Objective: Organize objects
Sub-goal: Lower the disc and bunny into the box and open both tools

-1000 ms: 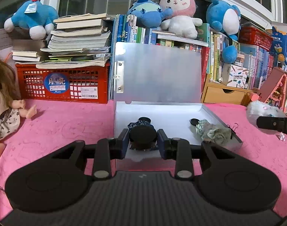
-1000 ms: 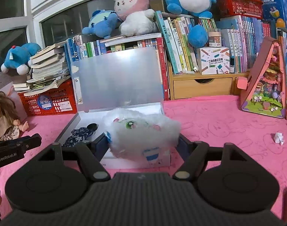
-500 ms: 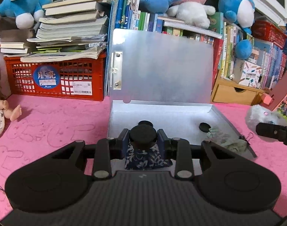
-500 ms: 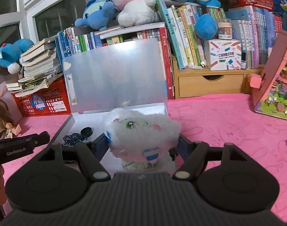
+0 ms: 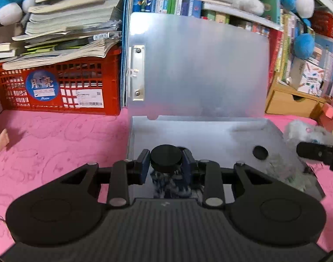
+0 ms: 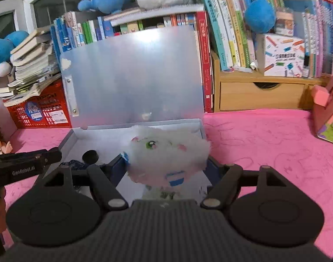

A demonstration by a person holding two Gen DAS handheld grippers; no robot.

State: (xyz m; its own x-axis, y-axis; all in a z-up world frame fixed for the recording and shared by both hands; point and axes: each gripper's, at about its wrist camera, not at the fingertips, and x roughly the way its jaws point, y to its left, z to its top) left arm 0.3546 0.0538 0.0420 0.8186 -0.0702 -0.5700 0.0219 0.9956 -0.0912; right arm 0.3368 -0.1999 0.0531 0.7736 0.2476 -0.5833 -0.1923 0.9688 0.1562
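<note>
Left claw (image 5: 166,167) clamps black cap with blue cloth (image 5: 164,158), right claw (image 6: 166,163) grips fluffy toy (image 6: 166,152), both above the open box (image 5: 210,135) (lid up). Risk: toy snags box wall on release.

One open box (image 5: 243,135) lies on the pink cloth (image 5: 57,144), its single lid (image 5: 199,65) standing upright. Two black discs show: one (image 5: 165,157) up front, one (image 5: 260,152) lying inside the box. One fluffy white toy (image 6: 166,152). One red crate (image 5: 57,87). One wooden drawer (image 6: 262,96). Two grippers (image 5: 165,166) (image 6: 166,166).
</note>
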